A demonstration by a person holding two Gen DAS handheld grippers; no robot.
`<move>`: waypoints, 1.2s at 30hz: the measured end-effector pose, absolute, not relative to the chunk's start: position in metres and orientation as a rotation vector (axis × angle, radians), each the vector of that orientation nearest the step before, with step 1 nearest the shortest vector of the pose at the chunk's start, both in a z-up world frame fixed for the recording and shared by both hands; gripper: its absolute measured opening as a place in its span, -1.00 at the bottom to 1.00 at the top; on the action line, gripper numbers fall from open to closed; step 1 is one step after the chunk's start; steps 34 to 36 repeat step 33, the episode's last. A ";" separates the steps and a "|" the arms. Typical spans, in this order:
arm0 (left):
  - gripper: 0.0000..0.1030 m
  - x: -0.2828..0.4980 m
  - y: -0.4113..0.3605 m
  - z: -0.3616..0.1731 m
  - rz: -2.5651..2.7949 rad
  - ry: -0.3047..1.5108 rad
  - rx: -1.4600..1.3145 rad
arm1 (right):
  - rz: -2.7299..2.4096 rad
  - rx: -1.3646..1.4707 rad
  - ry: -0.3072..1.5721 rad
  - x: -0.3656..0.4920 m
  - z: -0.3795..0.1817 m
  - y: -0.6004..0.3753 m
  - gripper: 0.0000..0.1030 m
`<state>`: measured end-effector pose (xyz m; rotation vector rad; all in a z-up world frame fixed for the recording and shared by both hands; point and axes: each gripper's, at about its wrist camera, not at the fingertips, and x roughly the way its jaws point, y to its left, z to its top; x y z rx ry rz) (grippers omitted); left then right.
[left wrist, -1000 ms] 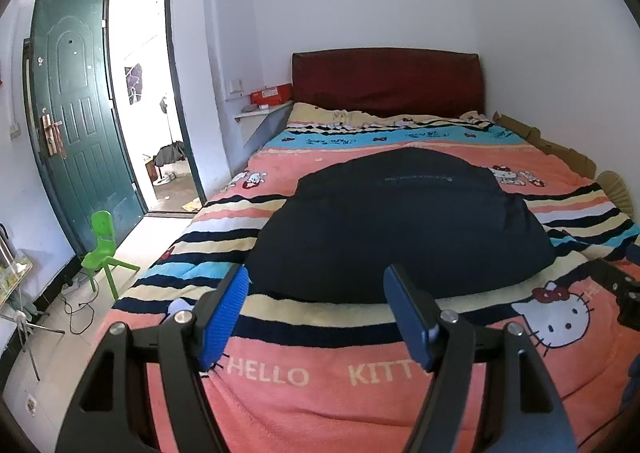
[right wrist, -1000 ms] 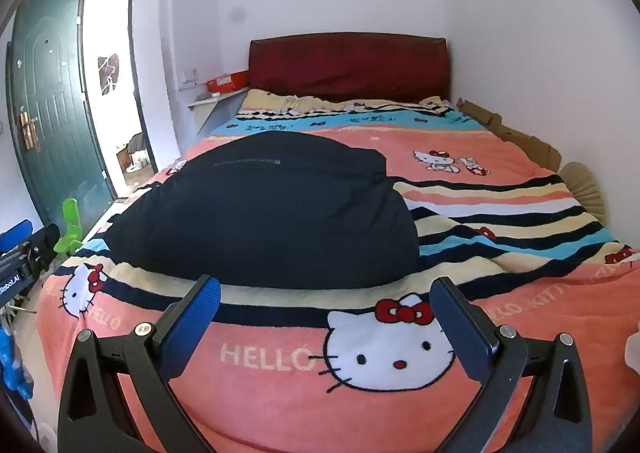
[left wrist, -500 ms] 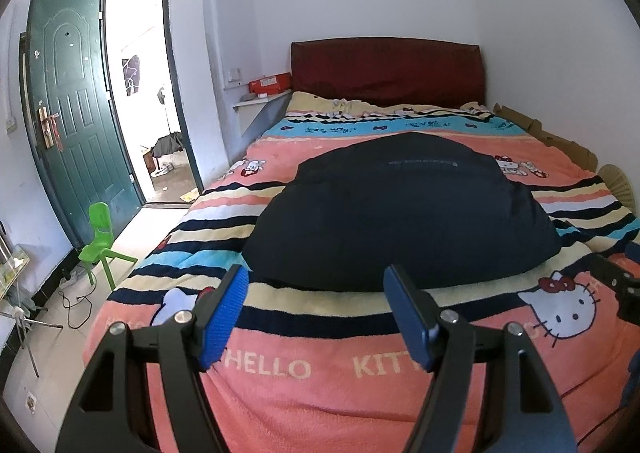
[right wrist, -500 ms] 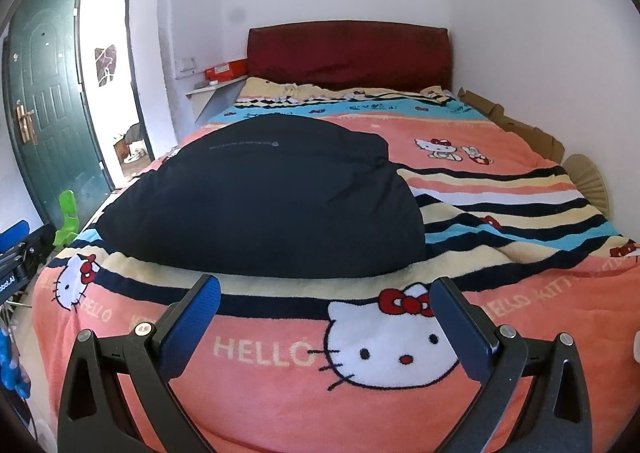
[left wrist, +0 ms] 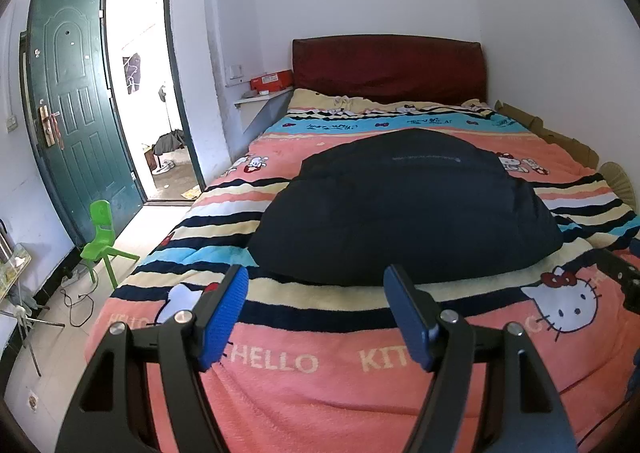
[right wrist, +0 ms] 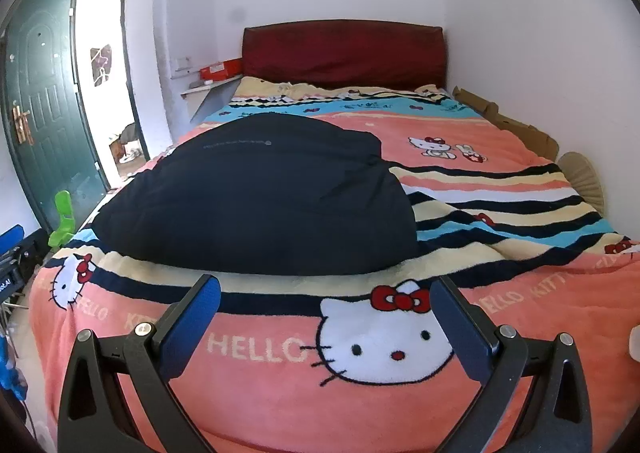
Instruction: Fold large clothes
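Observation:
A large dark navy padded garment (left wrist: 404,209) lies folded in a broad mound in the middle of the bed; it also shows in the right wrist view (right wrist: 260,197). My left gripper (left wrist: 316,289) is open and empty, held above the near part of the bed, short of the garment's near edge. My right gripper (right wrist: 326,303) is open and empty, over the Hello Kitty face on the blanket, also short of the garment.
The bed carries a striped pink Hello Kitty blanket (left wrist: 280,365) and has a dark red headboard (left wrist: 388,67). An open green door (left wrist: 76,105) and a small green chair (left wrist: 102,241) stand on the left. Cardboard (right wrist: 508,125) lines the right wall.
Both grippers have pulled back and risen a little, so the garment looks smaller and farther away. Both stay open and empty.

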<state>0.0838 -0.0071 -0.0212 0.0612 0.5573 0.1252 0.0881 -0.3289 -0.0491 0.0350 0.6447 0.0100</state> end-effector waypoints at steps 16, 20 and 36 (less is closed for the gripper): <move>0.34 0.081 -0.009 -0.025 0.099 0.560 0.070 | 0.009 0.020 0.660 0.085 -0.053 -0.324 0.99; 0.34 0.082 -0.010 -0.026 0.092 0.560 0.071 | 0.007 0.022 0.667 0.084 -0.055 -0.324 0.99; 0.34 0.082 -0.013 -0.029 0.082 0.567 0.068 | -0.014 0.027 0.681 0.082 -0.060 -0.330 0.99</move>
